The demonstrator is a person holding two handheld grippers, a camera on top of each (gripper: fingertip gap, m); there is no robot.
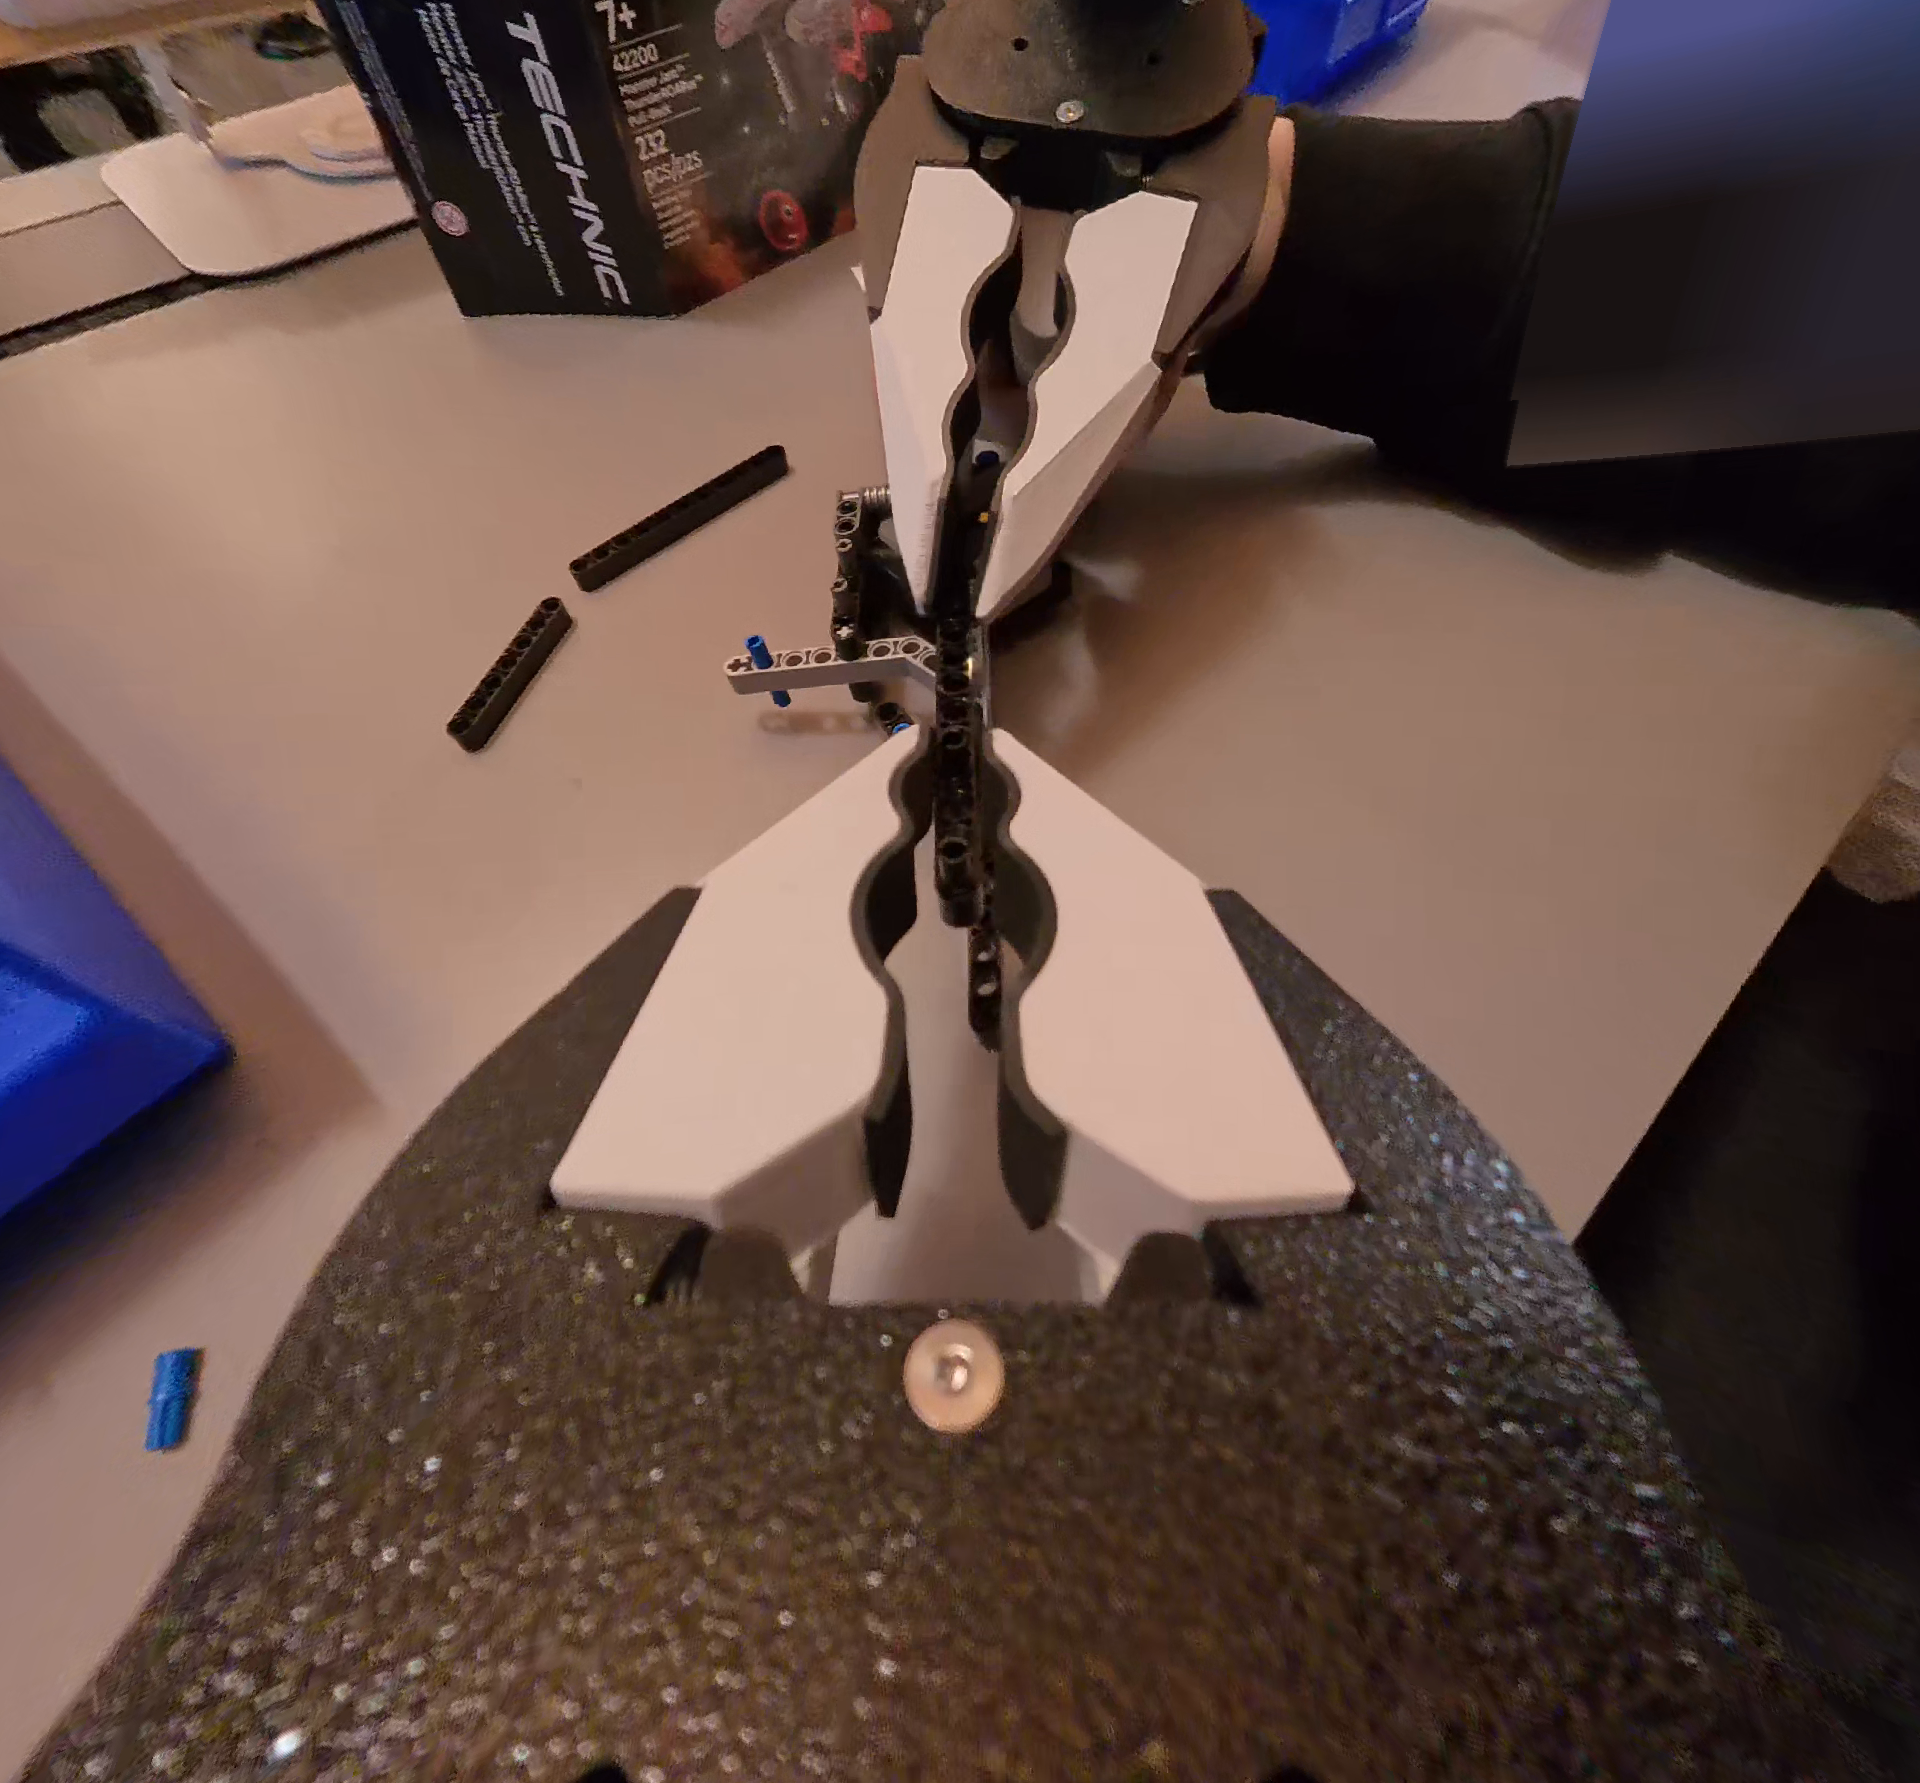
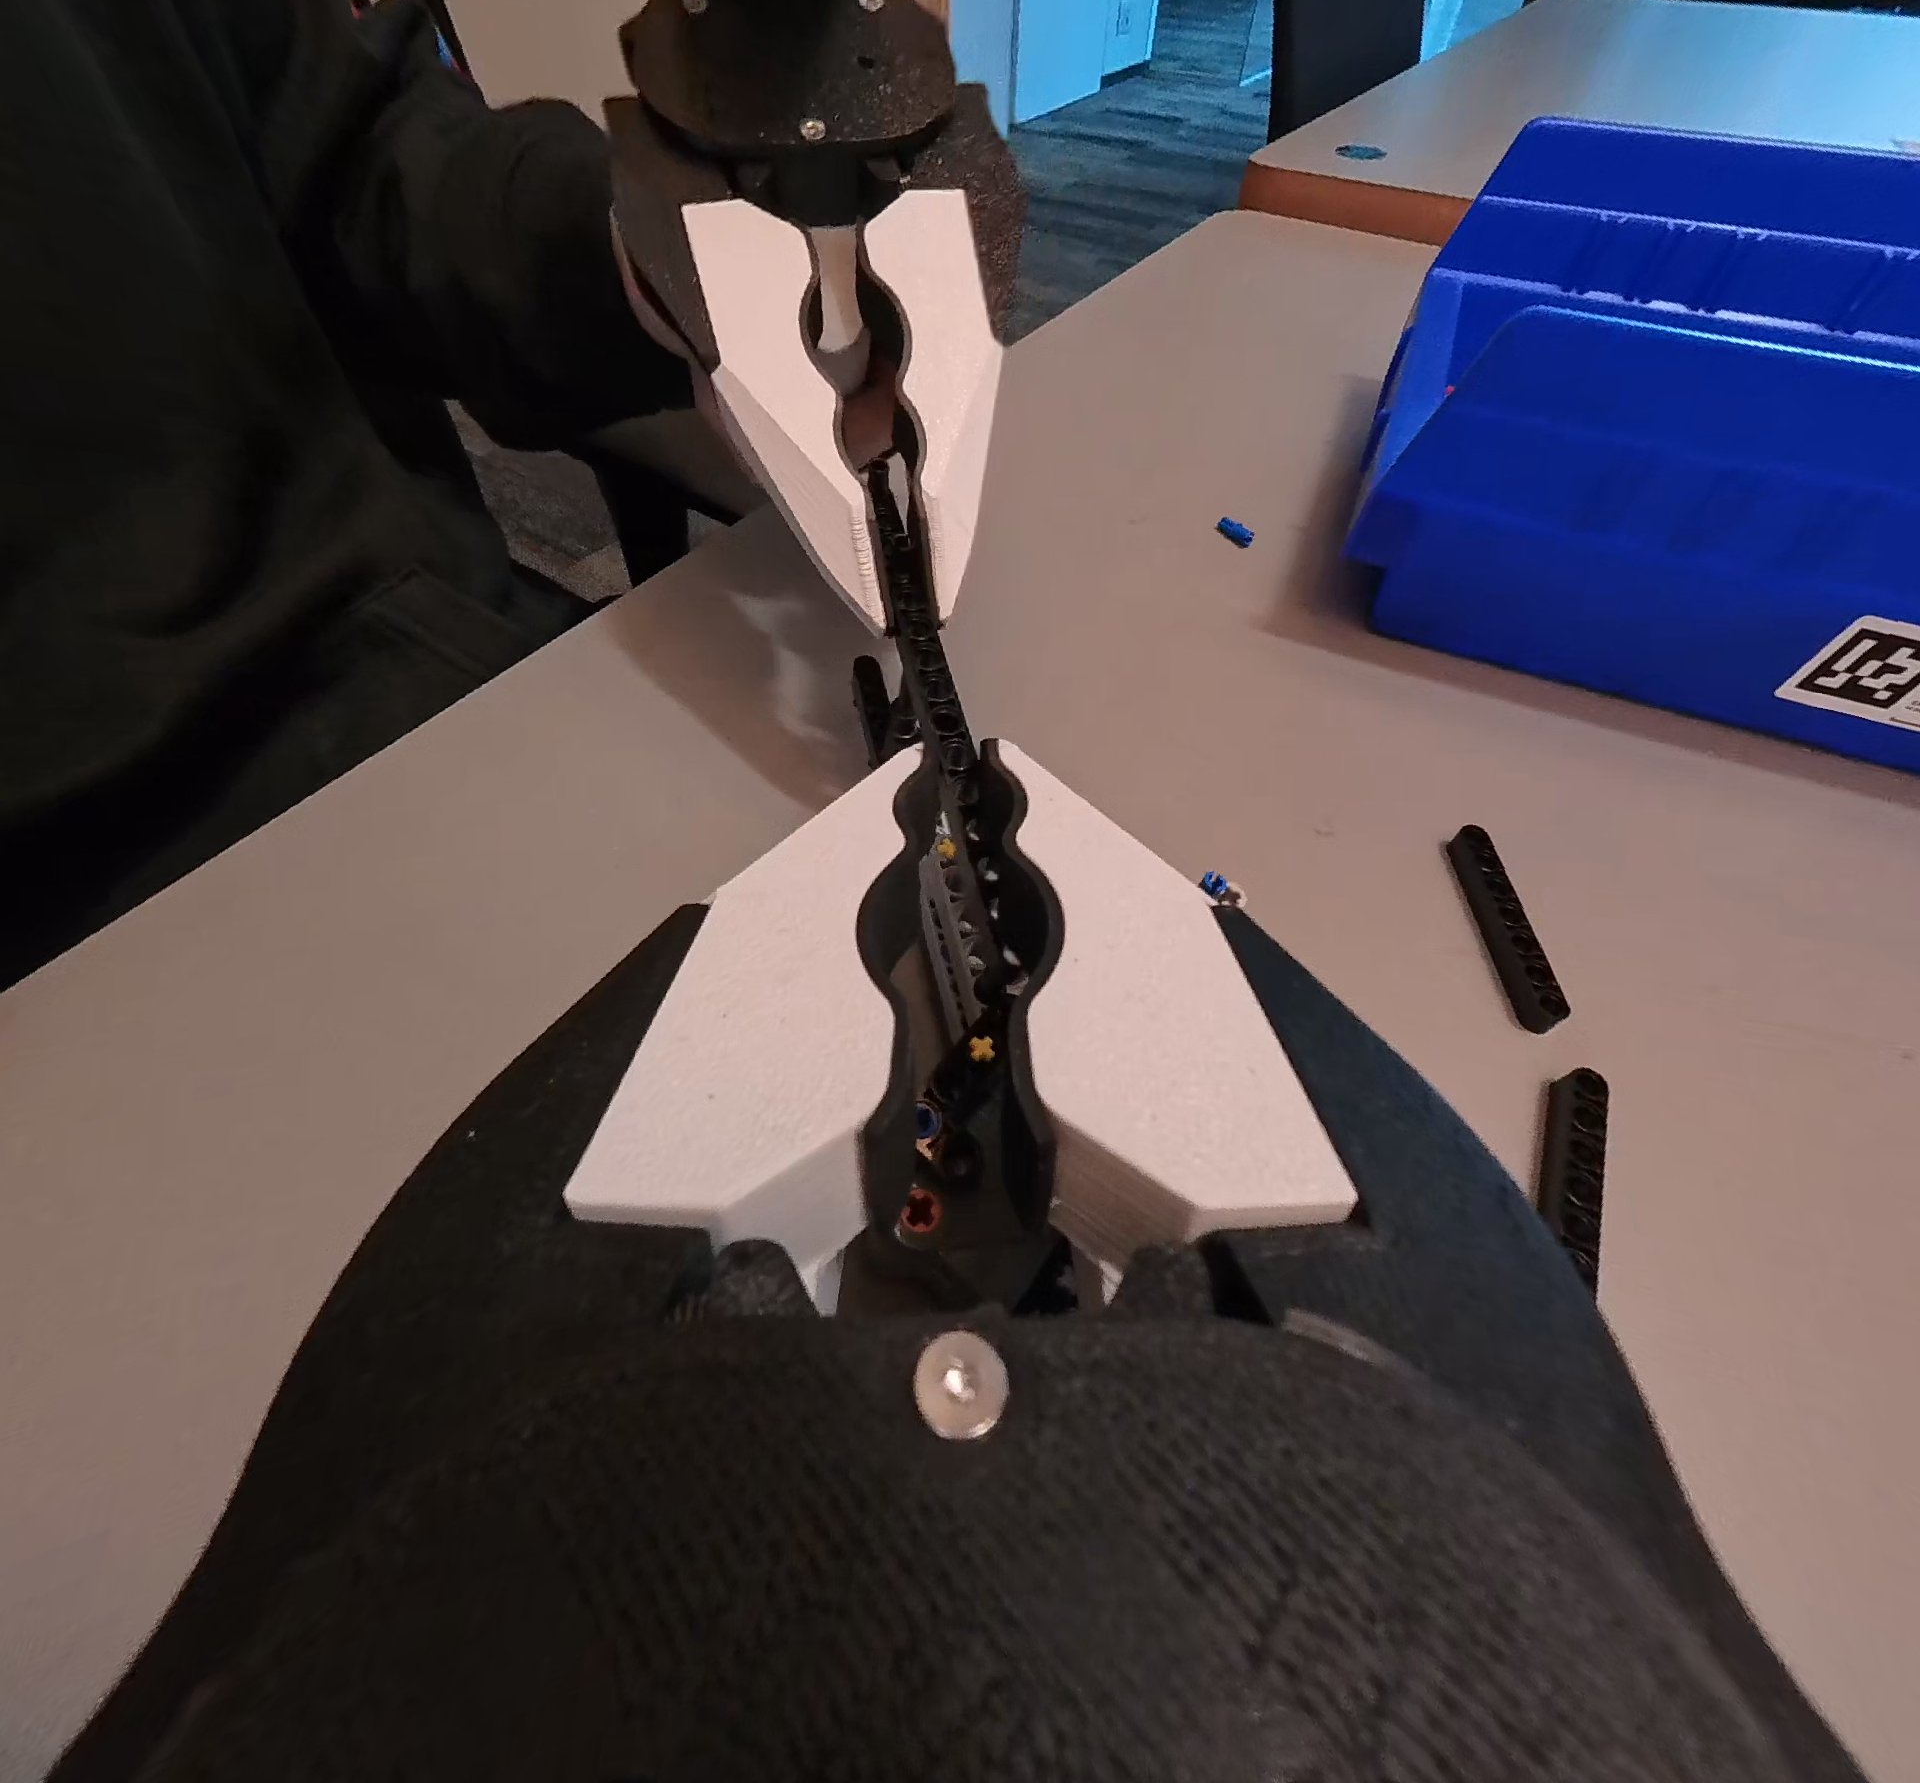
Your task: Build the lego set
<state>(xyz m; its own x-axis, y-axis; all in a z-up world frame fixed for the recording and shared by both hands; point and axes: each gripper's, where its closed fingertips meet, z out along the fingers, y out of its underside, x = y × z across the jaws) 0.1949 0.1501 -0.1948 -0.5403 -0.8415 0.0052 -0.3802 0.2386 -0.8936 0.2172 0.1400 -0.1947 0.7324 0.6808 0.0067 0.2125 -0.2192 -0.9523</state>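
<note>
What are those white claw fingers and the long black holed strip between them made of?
White fingers: likely 3D-printed plastic, matte; faint layer lines show at the edges. Black beam: hard moulded plastic, slightly glossy, with evenly spaced round holes. Both guesses from looks alone.

I count two hand-held grippers: the left hand-held gripper and the right hand-held gripper. Two loose black beams lie on the counter, one set box, one partly built assembly and one loose blue pin.

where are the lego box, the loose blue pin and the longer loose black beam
lego box (image 1: 520, 102), left wrist view, front face
loose blue pin (image 1: 171, 1399), left wrist view, its middle
longer loose black beam (image 1: 677, 519), left wrist view, mid-length
</note>
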